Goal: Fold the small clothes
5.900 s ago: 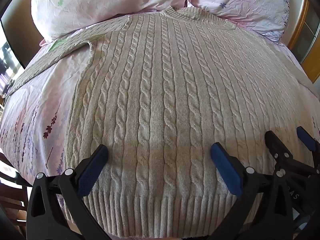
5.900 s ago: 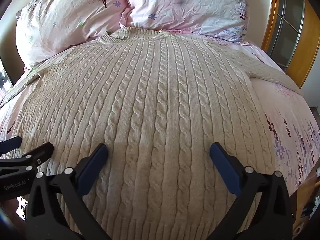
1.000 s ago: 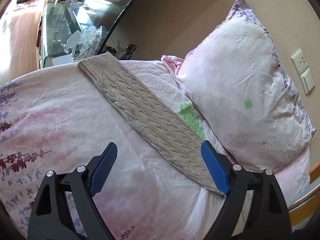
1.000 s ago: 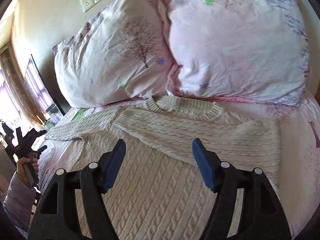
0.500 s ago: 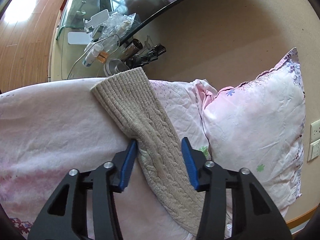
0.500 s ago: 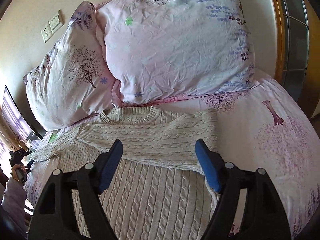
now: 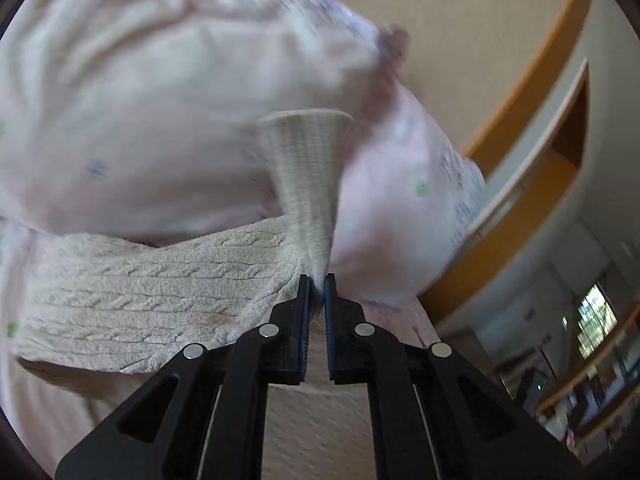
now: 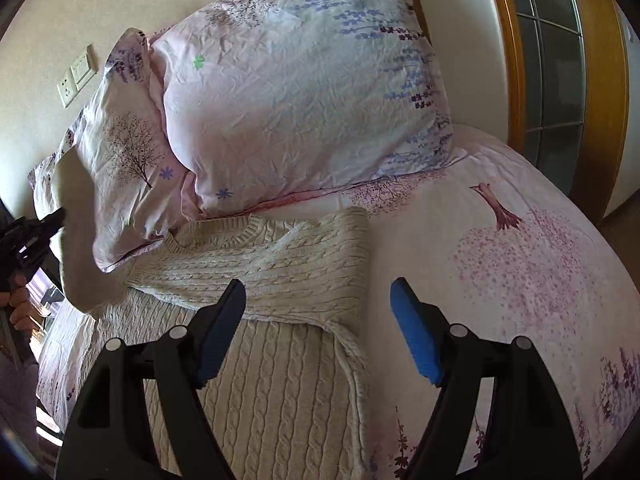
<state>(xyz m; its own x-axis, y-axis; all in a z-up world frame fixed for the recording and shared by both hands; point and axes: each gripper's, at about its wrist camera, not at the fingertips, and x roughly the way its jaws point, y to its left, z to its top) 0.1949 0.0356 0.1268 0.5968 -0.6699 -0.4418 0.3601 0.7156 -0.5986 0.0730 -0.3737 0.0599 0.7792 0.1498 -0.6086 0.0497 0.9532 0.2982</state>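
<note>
Left claw (image 7: 316,292) pinches sleeve (image 7: 304,184), cuff lifted mid-frame. Right claw (image 8: 318,324) spread, empty, over sweater (image 8: 280,264) on bed (image 8: 500,280), frame centre. Lay sleeve flat across chest, edges aligned, before releasing.

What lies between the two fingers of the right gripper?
In the right wrist view, bare pink bedsheet and the sweater edge; the right gripper holds nothing.

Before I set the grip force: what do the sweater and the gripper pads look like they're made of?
The sweater looks like a soft, thick cable-knit, likely wool or acrylic: beige, matte, with raised braids and a ribbed collar. The pads on the right gripper look like blue rubber or foam, matte, on black hard plastic arms. The left gripper pinches the sleeve, which bunches easily.
</note>
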